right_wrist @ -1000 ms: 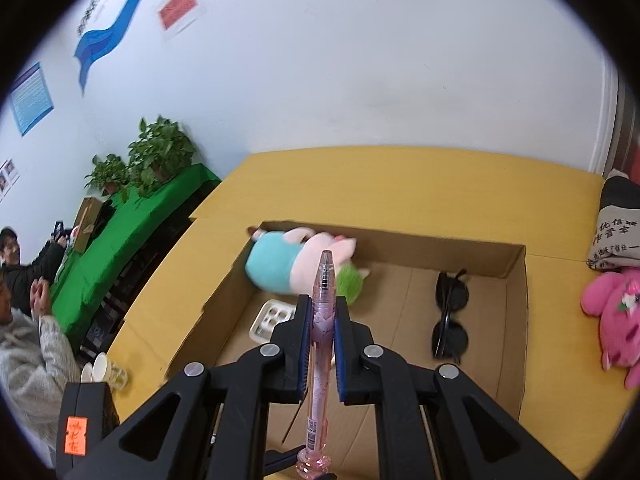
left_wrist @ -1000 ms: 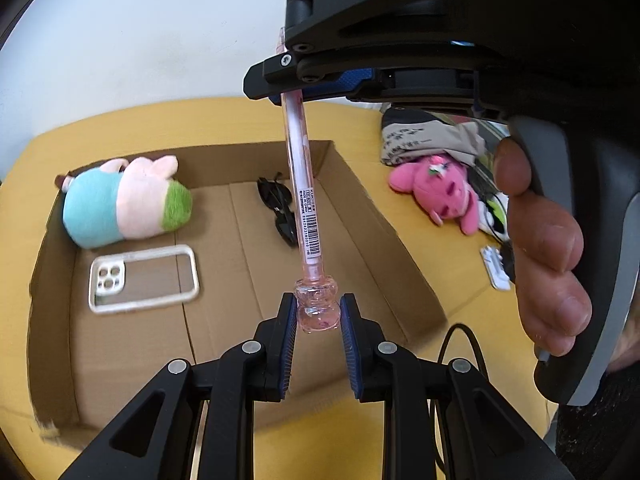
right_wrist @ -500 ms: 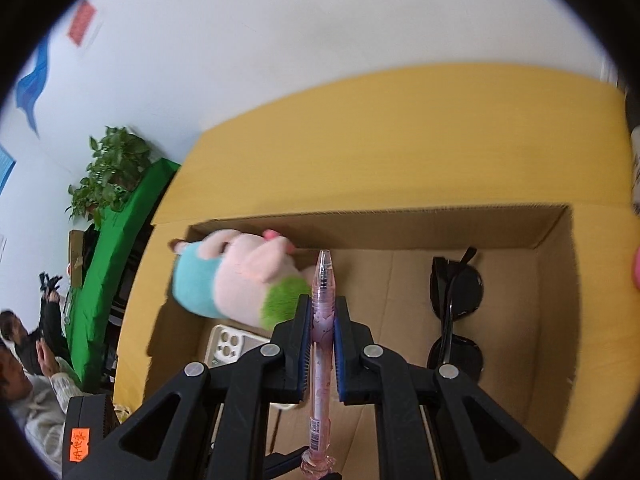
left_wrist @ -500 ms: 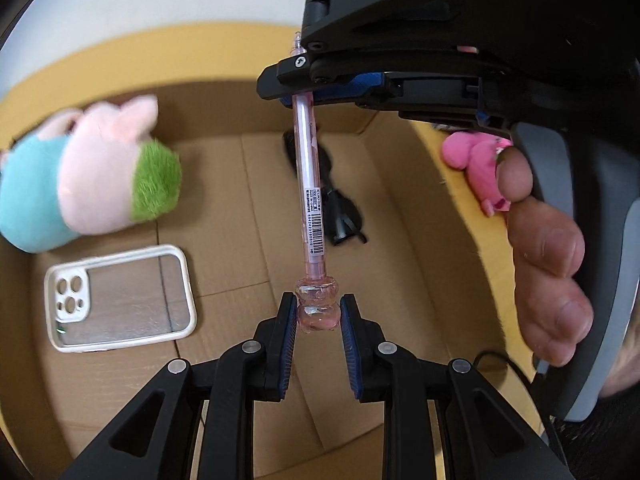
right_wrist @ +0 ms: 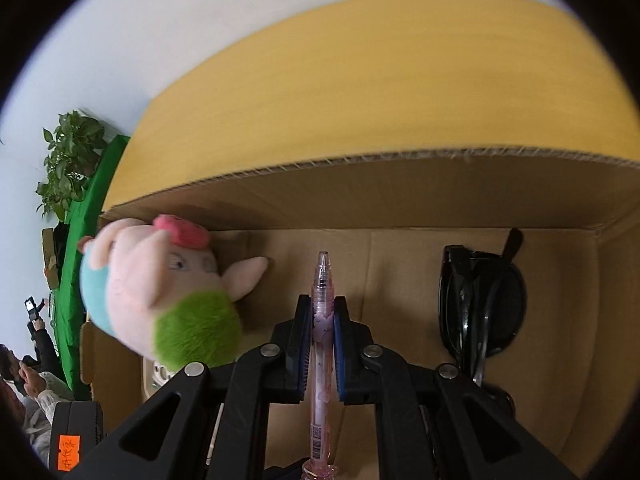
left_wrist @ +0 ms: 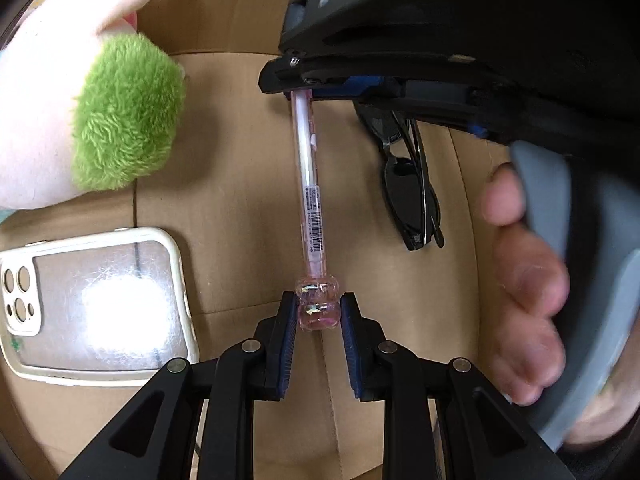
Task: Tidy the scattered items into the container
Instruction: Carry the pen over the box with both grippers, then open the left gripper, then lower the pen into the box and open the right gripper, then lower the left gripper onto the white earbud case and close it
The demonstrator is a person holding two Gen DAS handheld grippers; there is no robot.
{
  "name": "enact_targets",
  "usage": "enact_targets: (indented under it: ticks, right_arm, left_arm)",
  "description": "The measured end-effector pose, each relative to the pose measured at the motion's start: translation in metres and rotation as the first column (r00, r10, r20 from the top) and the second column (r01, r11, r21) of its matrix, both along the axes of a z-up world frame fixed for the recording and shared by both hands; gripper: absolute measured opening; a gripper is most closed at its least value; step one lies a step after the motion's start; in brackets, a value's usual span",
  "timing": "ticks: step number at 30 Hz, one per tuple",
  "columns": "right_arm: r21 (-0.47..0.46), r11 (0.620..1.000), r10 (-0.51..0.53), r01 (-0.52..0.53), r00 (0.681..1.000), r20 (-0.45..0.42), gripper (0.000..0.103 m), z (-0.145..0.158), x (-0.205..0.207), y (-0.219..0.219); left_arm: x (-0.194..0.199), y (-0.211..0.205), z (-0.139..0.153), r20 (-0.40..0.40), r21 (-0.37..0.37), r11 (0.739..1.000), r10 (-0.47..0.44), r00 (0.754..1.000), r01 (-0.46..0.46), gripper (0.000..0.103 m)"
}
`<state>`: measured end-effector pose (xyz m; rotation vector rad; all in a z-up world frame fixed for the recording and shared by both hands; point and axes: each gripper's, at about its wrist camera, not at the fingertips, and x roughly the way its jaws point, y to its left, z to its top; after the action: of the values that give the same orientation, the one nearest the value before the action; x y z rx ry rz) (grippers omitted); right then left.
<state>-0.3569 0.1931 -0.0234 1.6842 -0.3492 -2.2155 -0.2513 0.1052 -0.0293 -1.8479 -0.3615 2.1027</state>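
Pink pen (left_wrist: 310, 184) is clamped at both ends over the cardboard box (right_wrist: 360, 188): its knobbed cap by the left gripper (left_wrist: 319, 312), its barrel by the right gripper (right_wrist: 322, 330). Sunglasses (left_wrist: 408, 184), a plush pig (right_wrist: 160, 296) and a phone case (left_wrist: 96, 304) are seen lying inside.

wall (right_wrist: 208, 32): white | table (right_wrist: 380, 92): yellow wood | potted plant (right_wrist: 66, 160): far left | green-covered bench (right_wrist: 86, 240)

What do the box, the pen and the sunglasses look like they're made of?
Box: matte brown corrugated cardboard; fluting shows along its cut rim. Pen: likely clear pink plastic, glossy, see-through barrel. Sunglasses: apparently glossy black plastic, showing reflections.
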Motion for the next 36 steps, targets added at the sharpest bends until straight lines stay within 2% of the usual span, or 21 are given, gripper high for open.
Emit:
enact_targets:
  ticks: [3, 7, 9, 10, 11, 12, 14, 16, 18, 19, 21, 22, 23, 25, 27, 29, 32, 34, 36]
  right_arm:
    - [0.018, 1.000, 0.002, -0.003, 1.000, 0.016, 0.010, -0.014, -0.004, 0.000]
    - [0.001, 1.000, 0.001, -0.001, 1.000, 0.000, 0.011, -0.012, -0.004, 0.002]
    - [0.012, 1.000, -0.005, 0.005, 1.000, -0.013, 0.016, -0.009, -0.002, 0.003]
    - [0.007, 1.000, -0.007, 0.007, 1.000, -0.017, 0.027, -0.007, -0.003, 0.005]
    - [0.002, 1.000, -0.011, 0.011, 1.000, -0.026, 0.031, -0.004, -0.001, 0.007]
    - [-0.001, 1.000, -0.019, 0.019, 0.999, -0.041, 0.036, 0.003, 0.002, 0.009]
    - [-0.017, 0.999, -0.028, 0.027, 0.998, -0.064, 0.037, 0.016, 0.007, 0.013]
    - [-0.039, 0.999, -0.029, 0.025, 0.995, -0.093, 0.037, 0.034, 0.015, 0.017]
    - [-0.036, 0.999, -0.026, 0.021, 0.989, -0.145, 0.041, 0.058, 0.031, 0.023]
    - [-0.026, 0.999, -0.024, 0.019, 0.984, -0.179, 0.047, 0.072, 0.043, 0.025]
    - [-0.015, 1.000, -0.014, 0.010, 0.968, -0.249, 0.056, 0.099, 0.073, 0.031]
    - [-0.001, 1.000, -0.009, 0.009, 0.958, -0.288, 0.062, 0.112, 0.092, 0.033]
    - [0.018, 1.000, -0.006, 0.012, 0.941, -0.338, 0.065, 0.125, 0.117, 0.037]
    - [0.058, 0.998, -0.010, 0.038, 0.905, -0.425, 0.079, 0.140, 0.161, 0.037]
    - [0.105, 0.993, 0.000, 0.057, 0.877, -0.481, 0.079, 0.146, 0.204, 0.032]
    - [0.126, 0.989, -0.001, 0.078, 0.855, -0.519, 0.079, 0.146, 0.246, 0.033]
    - [0.181, 0.973, -0.011, 0.141, 0.817, -0.577, 0.079, 0.143, 0.290, 0.027]
    - [0.224, 0.960, 0.002, 0.168, 0.797, -0.604, 0.079, 0.137, 0.319, 0.017]
    - [0.246, 0.955, 0.020, 0.164, 0.795, -0.607, 0.079, 0.133, 0.338, 0.012]
  left_arm:
    - [-0.001, -0.001, 0.000, 0.010, 0.008, 1.000, -0.008, 1.000, 0.008, 0.023]
    - [0.002, -0.003, 0.001, -0.005, 0.007, 1.000, 0.000, 1.000, 0.000, 0.024]
    - [0.005, -0.003, 0.003, -0.020, -0.008, 1.000, 0.001, 1.000, -0.001, 0.031]
    - [0.007, -0.003, 0.005, -0.024, -0.012, 1.000, 0.000, 1.000, 0.000, 0.042]
    - [0.009, -0.003, 0.007, -0.030, -0.014, 1.000, -0.002, 1.000, 0.001, 0.049]
    - [0.012, -0.004, 0.010, -0.042, -0.017, 1.000, -0.002, 0.999, 0.001, 0.051]
    - [0.019, -0.007, 0.017, -0.061, -0.013, 1.000, -0.005, 0.998, 0.004, 0.058]
    - [0.031, -0.009, 0.027, -0.093, -0.023, 1.000, -0.015, 0.996, 0.013, 0.061]
    - [0.048, -0.013, 0.042, -0.150, -0.045, 0.999, -0.027, 0.988, 0.020, 0.063]
    - [0.059, -0.016, 0.053, -0.194, -0.065, 0.998, -0.024, 0.981, 0.012, 0.064]
    - [0.089, -0.026, 0.079, -0.326, -0.106, 0.994, -0.012, 0.945, -0.024, 0.074]
    - [0.103, -0.035, 0.091, -0.388, -0.126, 0.991, -0.004, 0.921, -0.049, 0.083]
    - [0.127, -0.043, 0.107, -0.477, -0.154, 0.984, 0.002, 0.879, -0.086, 0.092]
    - [0.147, -0.057, 0.125, -0.582, -0.189, 0.973, 0.000, 0.813, -0.135, 0.100]
    - [0.162, -0.077, 0.137, -0.665, -0.220, 0.957, -0.005, 0.747, -0.190, 0.102]
    - [0.186, -0.083, 0.137, -0.701, -0.239, 0.942, -0.001, 0.714, -0.234, 0.102]
    - [0.223, -0.096, 0.138, -0.720, -0.249, 0.935, -0.006, 0.694, -0.251, 0.102]
    - [0.241, -0.096, 0.126, -0.717, -0.256, 0.933, -0.007, 0.697, -0.254, 0.102]
    - [0.257, -0.099, 0.112, -0.707, -0.260, 0.933, -0.009, 0.707, -0.248, 0.102]
